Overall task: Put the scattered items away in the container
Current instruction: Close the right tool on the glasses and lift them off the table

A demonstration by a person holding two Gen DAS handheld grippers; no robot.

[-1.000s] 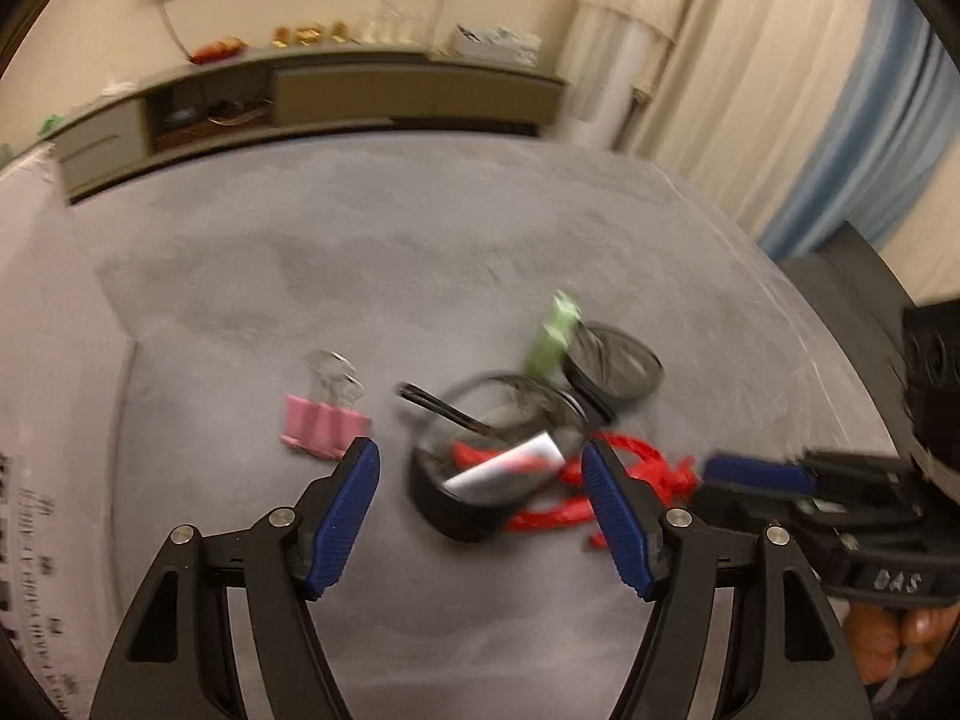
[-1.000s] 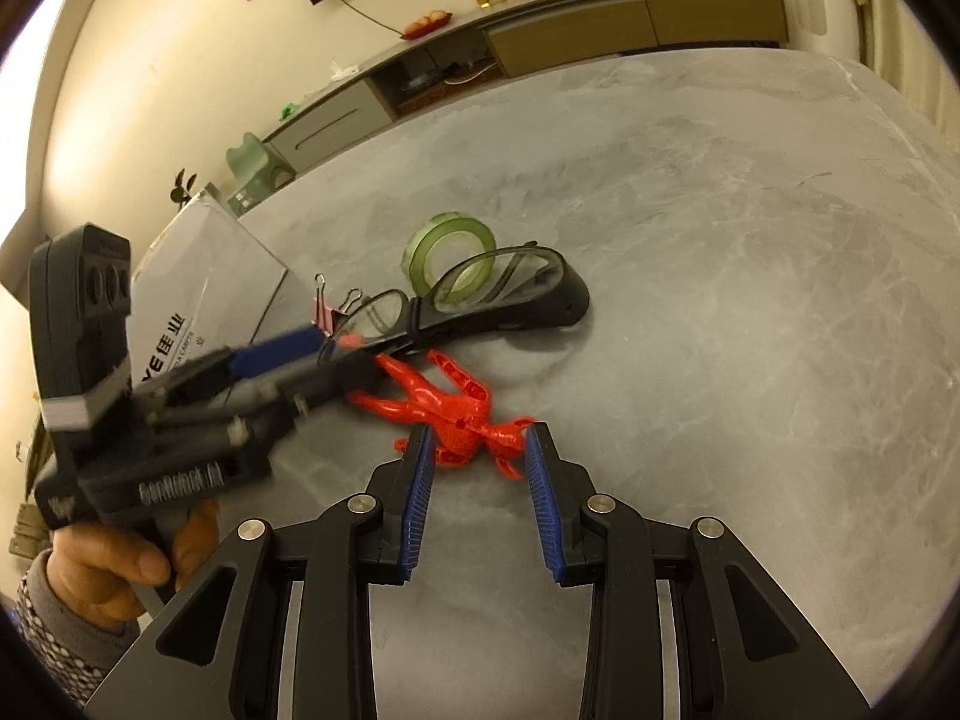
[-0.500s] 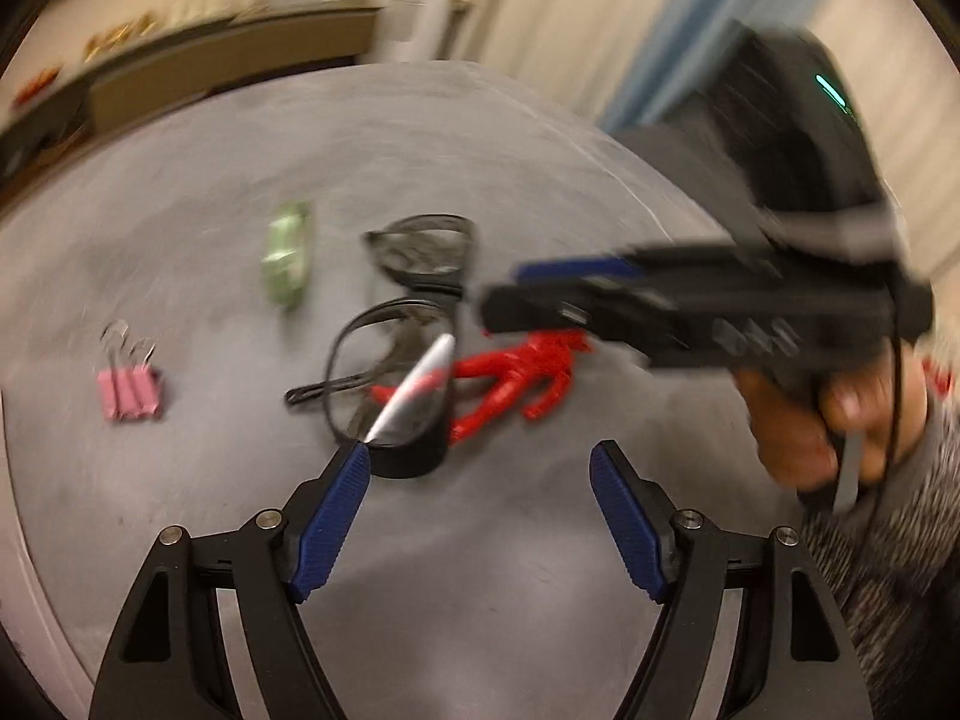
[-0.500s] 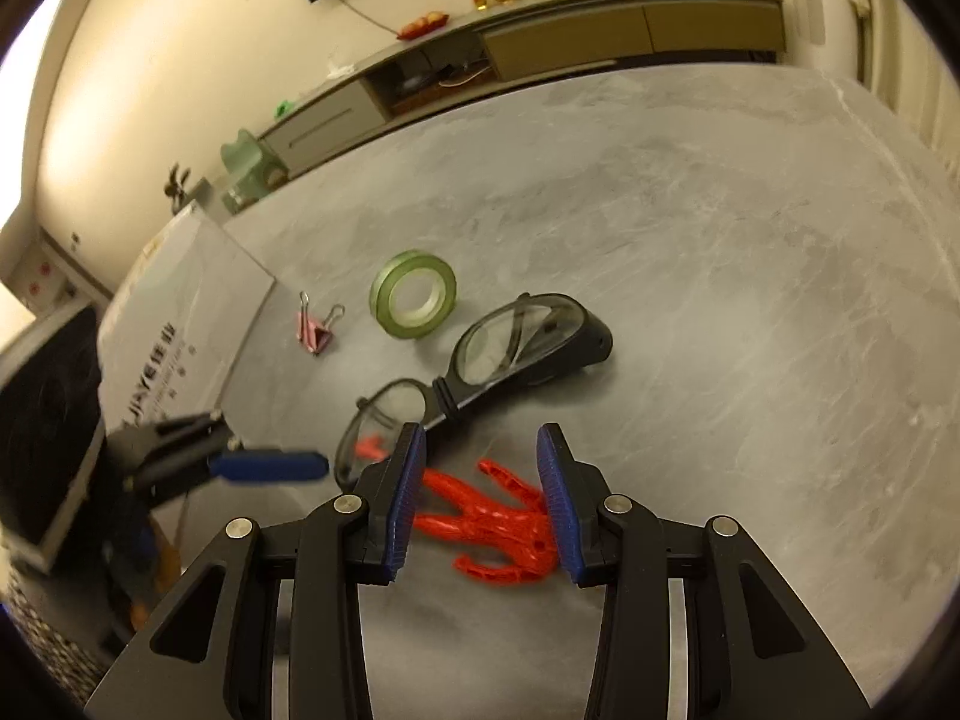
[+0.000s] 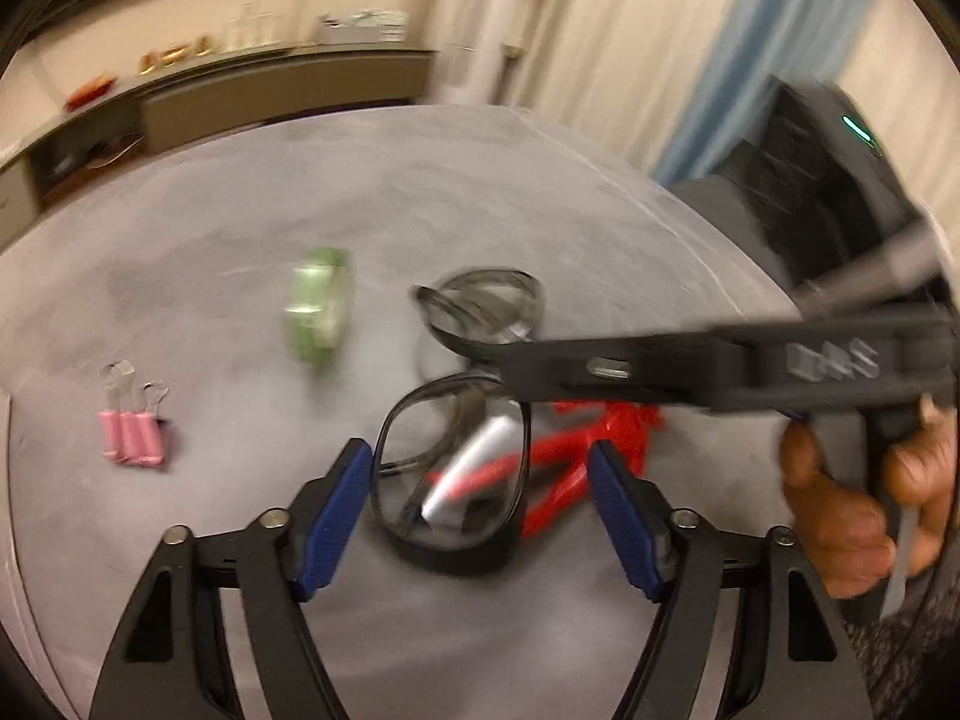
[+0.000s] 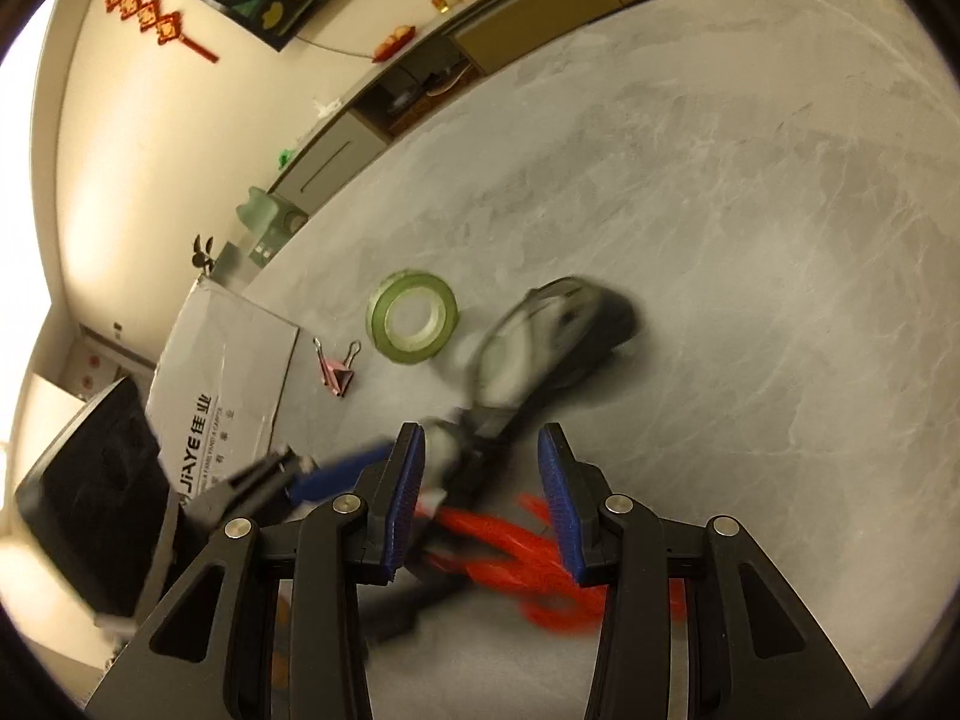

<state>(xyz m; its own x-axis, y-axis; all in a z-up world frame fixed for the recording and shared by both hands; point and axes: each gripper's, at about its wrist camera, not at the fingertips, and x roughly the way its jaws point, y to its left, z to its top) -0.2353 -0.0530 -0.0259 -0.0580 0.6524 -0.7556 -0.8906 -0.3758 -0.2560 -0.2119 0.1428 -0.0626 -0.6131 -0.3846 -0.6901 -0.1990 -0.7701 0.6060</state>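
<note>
Clear safety glasses (image 5: 450, 468) with a black frame lie on the grey table (image 5: 240, 228). Their near lens sits between the fingers of my open left gripper (image 5: 480, 480). A red toy figure (image 5: 600, 438) lies just right of that lens. In the right wrist view, my right gripper (image 6: 480, 480) is open low over the red figure (image 6: 510, 546), with the glasses (image 6: 540, 348) just beyond. A blue left finger (image 6: 336, 474) reaches in from the left. A green tape roll (image 6: 414, 324) and a pink binder clip (image 6: 336, 369) lie farther back. A grey printed cardboard box (image 6: 228, 372) stands at the left.
A hand (image 5: 840, 510) holds the black right tool, which crosses the left wrist view above the figure. The tape roll (image 5: 318, 306) and pink clips (image 5: 132, 438) lie to the left. The table's curved edge (image 5: 690, 222) runs at the right, and a low sideboard (image 5: 270, 90) stands behind.
My left gripper has closed in on the glasses' near lens. My right gripper has dropped lower over the red figure and its jaws are wider apart. The glasses look shifted and blurred.
</note>
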